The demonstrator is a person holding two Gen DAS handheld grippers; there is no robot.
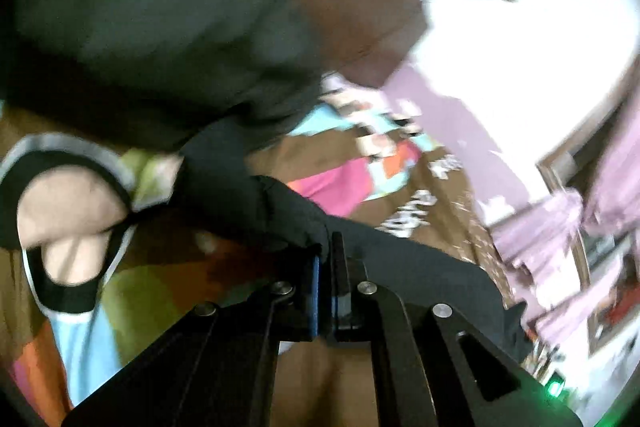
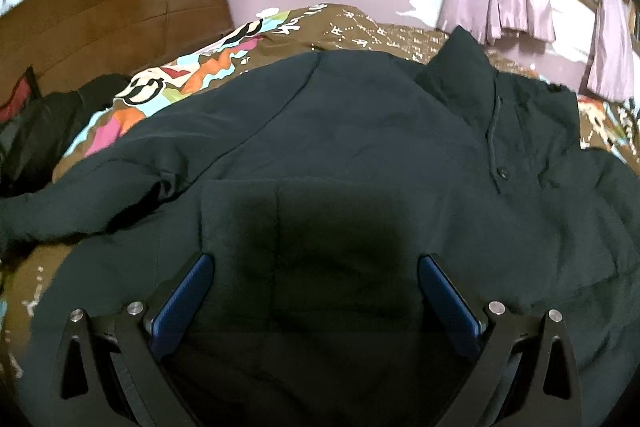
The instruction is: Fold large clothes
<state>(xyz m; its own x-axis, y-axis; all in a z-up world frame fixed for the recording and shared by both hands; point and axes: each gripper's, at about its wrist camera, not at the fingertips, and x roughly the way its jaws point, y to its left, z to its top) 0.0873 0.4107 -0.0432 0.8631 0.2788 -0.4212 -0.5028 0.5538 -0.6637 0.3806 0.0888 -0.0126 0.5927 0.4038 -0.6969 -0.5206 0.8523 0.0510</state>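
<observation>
The left hand-held gripper (image 1: 326,255) pinches dark jacket (image 2: 340,131) fabric; the right hand-held gripper (image 2: 316,279) hovers wide above the jacket on the bed (image 2: 360,27).

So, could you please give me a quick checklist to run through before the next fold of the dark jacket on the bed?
1. Left tool has a firm pinch on the jacket: ok, its fingers are closed on dark fabric.
2. Right tool is ready to grasp: ok, open and just above the jacket, holding nothing.
3. Jacket lies flat on the bedspread: not ok, the near sleeve is bunched and wrinkled.
4. Collar is laid down: not ok, it stands up.
5. Front is fastened: cannot tell, only one button shows.
6. Left view is sharp enough to judge the lifted part: not ok, blurred.
</observation>
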